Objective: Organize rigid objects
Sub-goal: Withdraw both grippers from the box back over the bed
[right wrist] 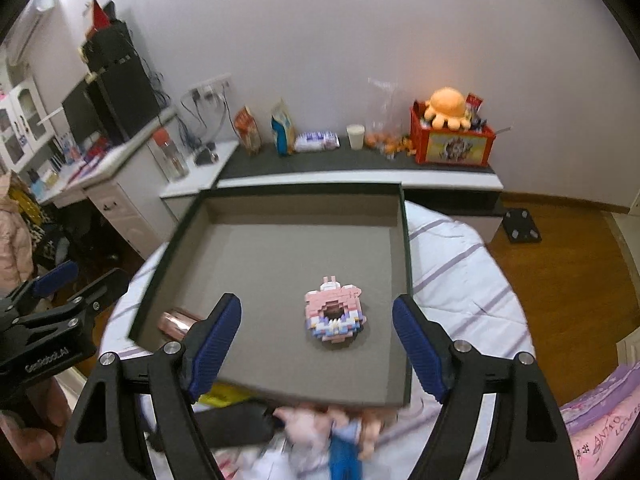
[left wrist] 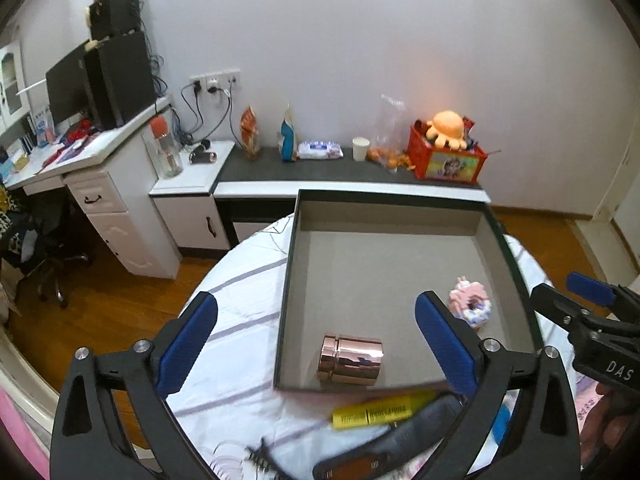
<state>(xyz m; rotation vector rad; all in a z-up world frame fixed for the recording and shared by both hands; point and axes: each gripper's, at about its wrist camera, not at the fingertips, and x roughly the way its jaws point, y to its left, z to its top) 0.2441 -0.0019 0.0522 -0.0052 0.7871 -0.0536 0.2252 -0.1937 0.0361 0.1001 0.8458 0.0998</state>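
1. Shallow grey tray (left wrist: 508,248) with a dark rim sits on a round table under a white, purple-striped cloth (left wrist: 240,280).
2. Rose-gold cylinder jar (left wrist: 351,358) lies on its side in the tray, near the front left corner.
3. Pink block-built toy (right wrist: 334,314) sits in the tray, right of the jar and well apart from it.
4. On the cloth just in front of the tray: yellow tube (left wrist: 374,412), black handle-shaped item (left wrist: 400,436), blurred doll (right wrist: 340,432) in blue.
5. Behind: low dark-topped bench (left wrist: 320,172) with snack bags, a paper cup (left wrist: 361,148) and a red box (left wrist: 446,158) holding an orange octopus plush (left wrist: 446,128). White desk with a monitor far left.
6. Left gripper (left wrist: 316,346): jaws spread wide, nothing between the pads, above the tray's front left part, clear of the jar.
7. Right gripper (right wrist: 316,344): jaws apart, empty, above the tray front, not touching the block toy.
8. Nothing stands between either gripper and the tray.
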